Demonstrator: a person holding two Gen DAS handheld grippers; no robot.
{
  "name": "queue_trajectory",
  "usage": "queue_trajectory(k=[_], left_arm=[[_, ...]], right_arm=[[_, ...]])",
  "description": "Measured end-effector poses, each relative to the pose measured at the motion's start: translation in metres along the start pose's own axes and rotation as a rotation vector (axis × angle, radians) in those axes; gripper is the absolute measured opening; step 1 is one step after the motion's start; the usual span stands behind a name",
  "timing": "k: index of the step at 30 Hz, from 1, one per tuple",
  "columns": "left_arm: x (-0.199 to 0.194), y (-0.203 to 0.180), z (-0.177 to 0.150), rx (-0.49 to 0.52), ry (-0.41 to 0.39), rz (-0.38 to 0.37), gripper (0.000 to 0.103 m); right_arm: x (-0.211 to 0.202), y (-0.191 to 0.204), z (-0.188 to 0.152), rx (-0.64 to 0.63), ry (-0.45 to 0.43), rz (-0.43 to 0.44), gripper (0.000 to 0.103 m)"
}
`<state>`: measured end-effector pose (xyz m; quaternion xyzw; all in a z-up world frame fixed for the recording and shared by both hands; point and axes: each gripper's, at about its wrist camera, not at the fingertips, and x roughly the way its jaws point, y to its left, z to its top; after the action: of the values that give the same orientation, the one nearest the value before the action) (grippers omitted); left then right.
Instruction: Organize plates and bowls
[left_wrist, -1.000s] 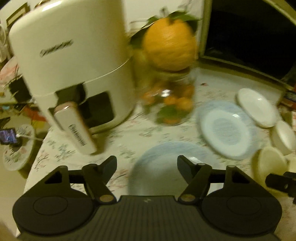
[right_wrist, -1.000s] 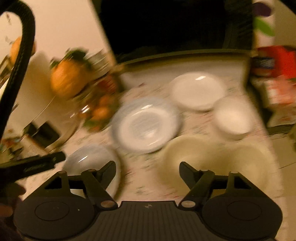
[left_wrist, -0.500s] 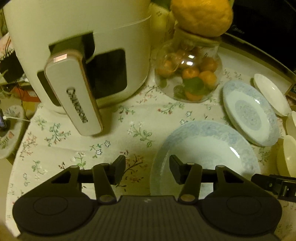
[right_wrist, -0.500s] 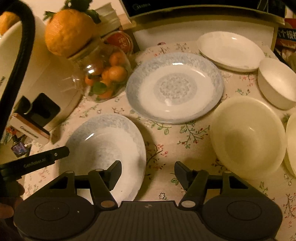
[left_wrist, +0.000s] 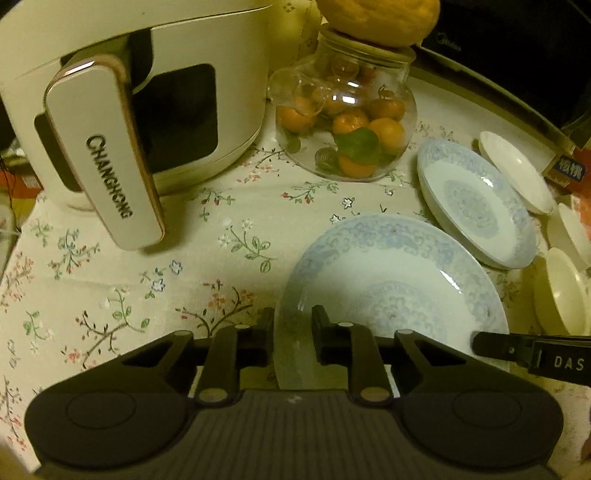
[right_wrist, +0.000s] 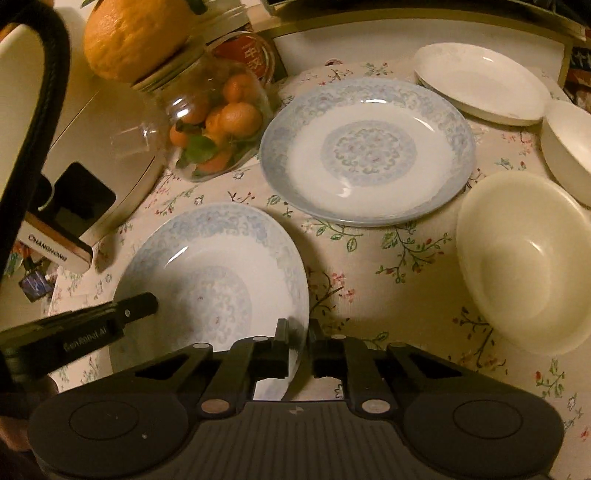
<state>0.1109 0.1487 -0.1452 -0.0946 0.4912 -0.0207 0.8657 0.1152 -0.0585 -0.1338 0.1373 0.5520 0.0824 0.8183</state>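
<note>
A deep plate with a blue pattern (left_wrist: 395, 295) lies on the floral tablecloth (left_wrist: 207, 258), nearest to me. My left gripper (left_wrist: 293, 326) has its jaws closing on that plate's left rim, with the rim pinched between the pads. My right gripper (right_wrist: 297, 332) is closing on the right rim of the same plate (right_wrist: 210, 273) and grips it. Each view shows a black finger of the other gripper over the opposite edge. Behind it lie a second blue plate (right_wrist: 365, 151), a white plate (right_wrist: 480, 85), a cream bowl (right_wrist: 524, 262) and a white bowl (right_wrist: 569, 147).
A white air fryer (left_wrist: 129, 92) with a long handle stands at the left. Beside it a glass jar of small oranges (left_wrist: 347, 122) carries a large citrus fruit (left_wrist: 376, 18). A dark appliance and packets line the back and right edge.
Both grippers have come down to the near blue plate, and their jaws have narrowed from wide apart onto its opposite rims. The views have gone from blurred to steady.
</note>
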Motion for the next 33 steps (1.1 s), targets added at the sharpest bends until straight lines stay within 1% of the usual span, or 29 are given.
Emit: queue_trajectory(k=[2, 4, 9, 15, 17, 19, 23, 27, 31, 33], left_arm=[[-0.002, 0.003, -0.001, -0.014, 0.014, -0.022, 0.014], [-0.003, 0.0, -0.003, -0.008, 0.022, -0.023, 0.014], [-0.02, -0.005, -0.014, 0.05, 0.035, -0.02, 0.014], [-0.052, -0.006, -0.041, 0.098, 0.044, -0.016, 0.014], [-0.059, -0.003, -0.05, 0.082, 0.057, -0.021, 0.014], [-0.065, -0.002, -0.059, 0.075, 0.059, -0.009, 0.014], [-0.066, -0.004, -0.068, 0.088, 0.05, 0.002, 0.014], [-0.067, -0.009, -0.077, 0.11, 0.043, 0.001, 0.014], [-0.06, -0.011, -0.081, 0.118, 0.06, 0.021, 0.012], [-0.061, -0.012, -0.083, 0.141, 0.046, 0.03, 0.012]], right_arm=[[-0.001, -0.003, 0.0, 0.012, 0.001, 0.005, 0.009], [-0.002, -0.003, -0.001, 0.003, 0.001, -0.002, 0.009], [-0.014, -0.002, -0.012, -0.024, 0.017, -0.009, 0.01], [-0.038, 0.0, -0.038, -0.041, 0.052, 0.002, 0.011], [-0.045, 0.003, -0.05, -0.056, 0.067, 0.003, 0.012], [-0.05, 0.005, -0.06, -0.061, 0.079, 0.002, 0.012], [-0.054, 0.008, -0.073, -0.074, 0.091, -0.007, 0.012], [-0.056, 0.008, -0.077, -0.083, 0.09, -0.027, 0.012], [-0.052, 0.009, -0.082, -0.105, 0.101, -0.043, 0.012], [-0.049, 0.01, -0.086, -0.115, 0.111, -0.052, 0.012]])
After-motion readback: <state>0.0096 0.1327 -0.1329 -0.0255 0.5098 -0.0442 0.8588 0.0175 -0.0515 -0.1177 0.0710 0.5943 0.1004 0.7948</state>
